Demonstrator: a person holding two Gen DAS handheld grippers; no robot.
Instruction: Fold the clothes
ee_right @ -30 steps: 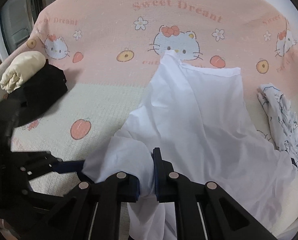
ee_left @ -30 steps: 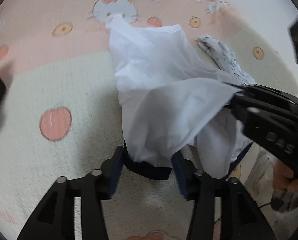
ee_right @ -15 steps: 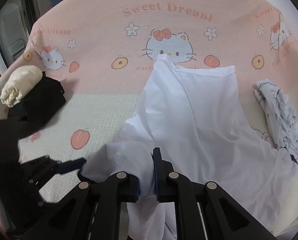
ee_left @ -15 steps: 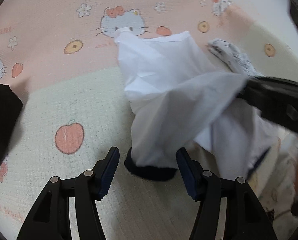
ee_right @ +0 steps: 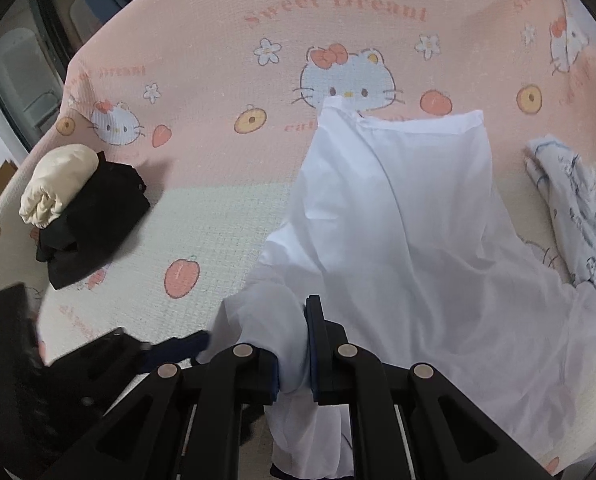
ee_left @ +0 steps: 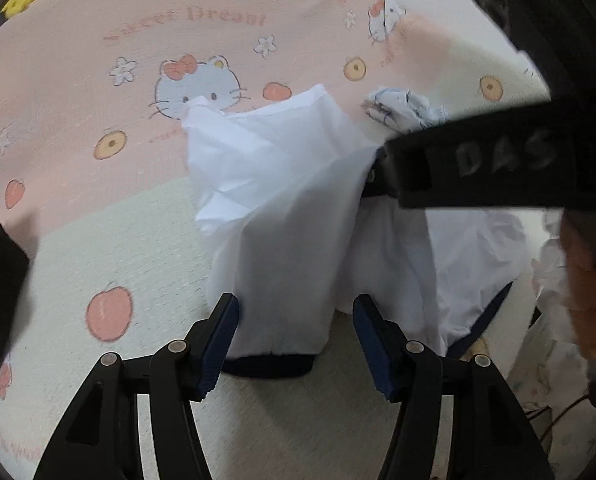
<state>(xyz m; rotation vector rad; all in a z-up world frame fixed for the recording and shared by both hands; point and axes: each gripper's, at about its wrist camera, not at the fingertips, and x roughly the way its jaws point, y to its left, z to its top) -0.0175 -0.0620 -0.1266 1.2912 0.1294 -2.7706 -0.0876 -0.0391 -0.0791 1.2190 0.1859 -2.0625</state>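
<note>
White garment (ee_right: 398,240) lies draped over the bed's cartoon blanket (ee_right: 218,60), its near edge pinched in the right tool (ee_right: 292,350) — lifted, I judge, to carry a fold. Left tool (ee_left: 296,344) stands spread around the dark-trimmed sleeve cuff (ee_left: 268,366), gripping nothing. Farther left — folded black clothes (ee_right: 98,216).

Thin white garment (ee_right: 410,240) with dark hem, partly lifted, crumpled.
</note>
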